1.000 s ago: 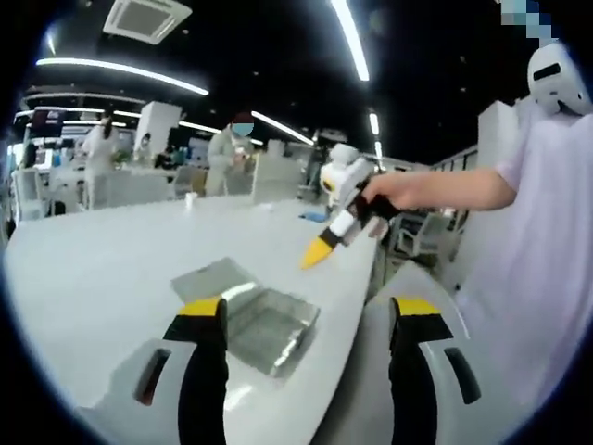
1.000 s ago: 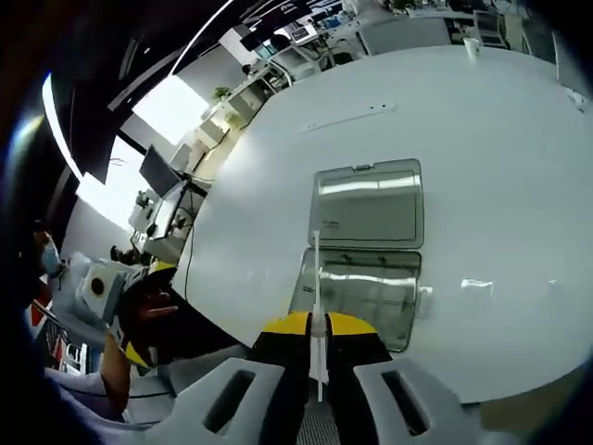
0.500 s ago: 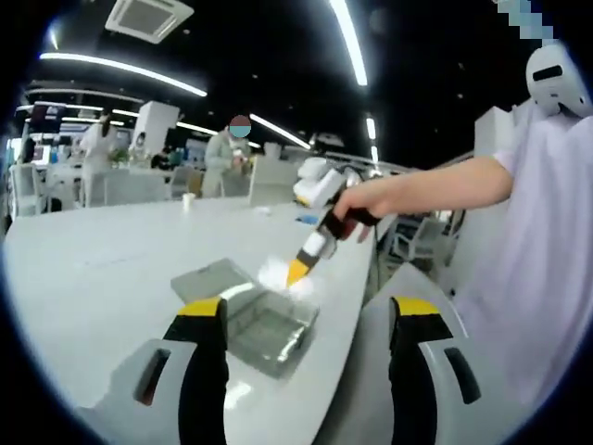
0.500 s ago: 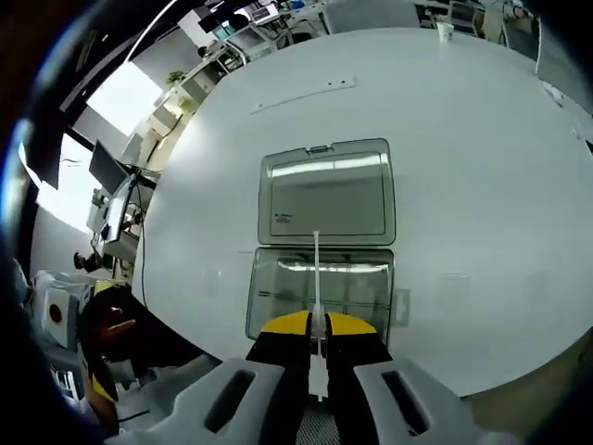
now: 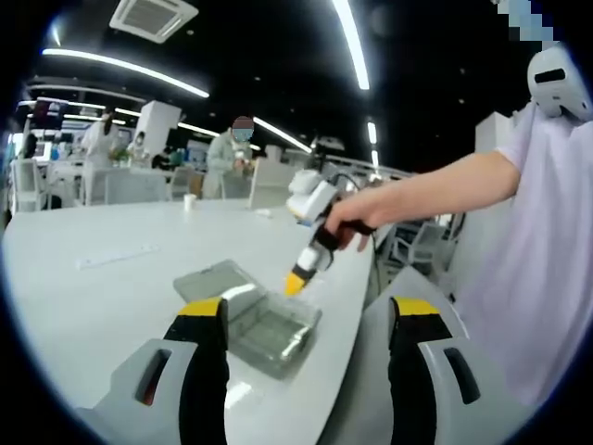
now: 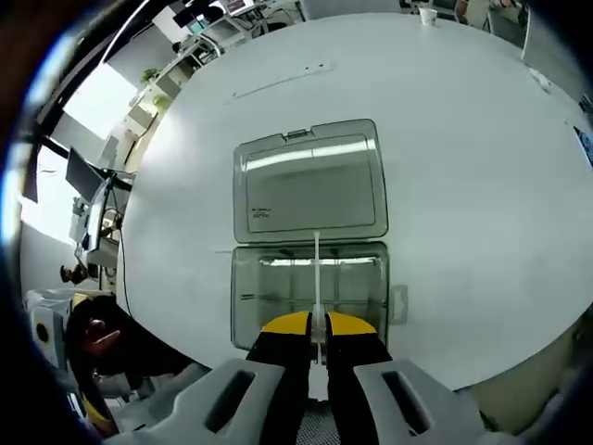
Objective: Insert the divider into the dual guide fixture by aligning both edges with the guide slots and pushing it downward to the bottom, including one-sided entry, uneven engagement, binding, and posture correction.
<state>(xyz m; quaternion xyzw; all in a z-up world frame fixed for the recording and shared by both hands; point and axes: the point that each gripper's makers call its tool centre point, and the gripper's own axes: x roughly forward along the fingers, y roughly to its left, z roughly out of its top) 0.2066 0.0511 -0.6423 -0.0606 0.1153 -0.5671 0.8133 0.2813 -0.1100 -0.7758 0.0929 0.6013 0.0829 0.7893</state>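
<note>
A clear plastic box lies open on the white table, its lid [image 6: 310,181] flat behind the base tray [image 6: 278,292]. My right gripper [image 6: 316,326] is shut on a thin white divider [image 6: 317,273], seen edge-on and standing over the middle of the tray. In the left gripper view a hand holds the right gripper [image 5: 296,281] tip-down over the box [image 5: 264,326]. My left gripper [image 5: 310,311] hangs open near the table's front edge, just short of the box, with nothing between its jaws.
The white table [image 6: 482,185] has its near edge just below the box. A long pale strip [image 6: 278,82] lies beyond the lid, and a paper cup [image 6: 428,14] stands at the far side. People stand at desks in the background [image 5: 233,153].
The right gripper has carried the divider down and in over the base tray, centring on it. The left gripper has stayed where it was, open.
</note>
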